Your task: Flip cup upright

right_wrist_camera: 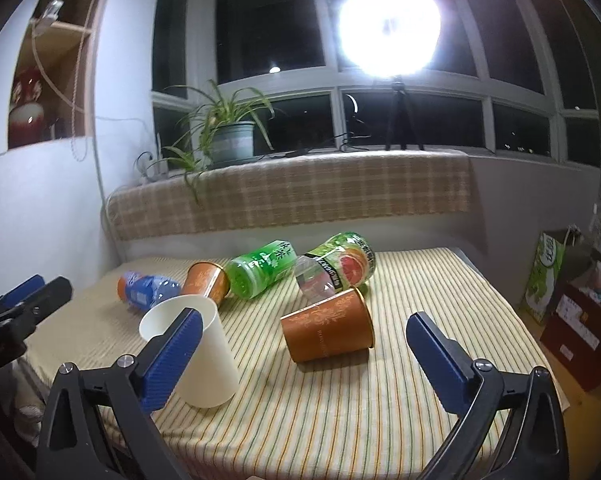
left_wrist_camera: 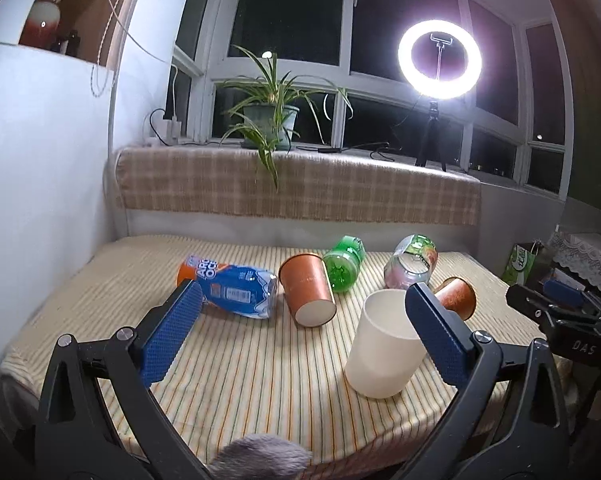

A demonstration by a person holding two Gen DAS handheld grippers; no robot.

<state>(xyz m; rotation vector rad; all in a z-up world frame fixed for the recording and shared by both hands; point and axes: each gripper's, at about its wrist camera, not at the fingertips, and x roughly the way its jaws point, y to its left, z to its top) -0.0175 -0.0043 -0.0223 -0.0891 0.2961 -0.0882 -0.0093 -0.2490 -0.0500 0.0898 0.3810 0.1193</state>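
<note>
Right wrist view gives the clearest read: an orange cup (right_wrist_camera: 327, 328) lies on its side on the striped bench (right_wrist_camera: 380, 420), just ahead of the right hand-held gripper (right_wrist_camera: 304, 356) and roughly centred between its two blue pads. Its long axis runs across the view, closed base to the left and open gold-rimmed mouth to the right, so the pads stand at either end of the cup, not at its sides. Both jaws are spread wide and hold nothing.

A white cup (right_wrist_camera: 196, 360) already stands mouth-up, just behind the left pad. A second orange cup (right_wrist_camera: 204, 286) lies tipped farther back, beside a green bottle (right_wrist_camera: 260, 270) and a blue bottle (right_wrist_camera: 146, 290); a grapefruit-label bottle (right_wrist_camera: 336, 266) lies just behind the near cup.

From the left wrist view, the left hand-held gripper (left_wrist_camera: 304, 344) is also wide open and empty, with that far orange cup (left_wrist_camera: 306, 294) ahead of it, base toward the camera. The near cup (left_wrist_camera: 456, 296) peeks out past its right pad.

Judging by closeness, the right side is better placed for the near cup; I would expect it to need a turn of the wrist to close across the cup's wall.
</note>
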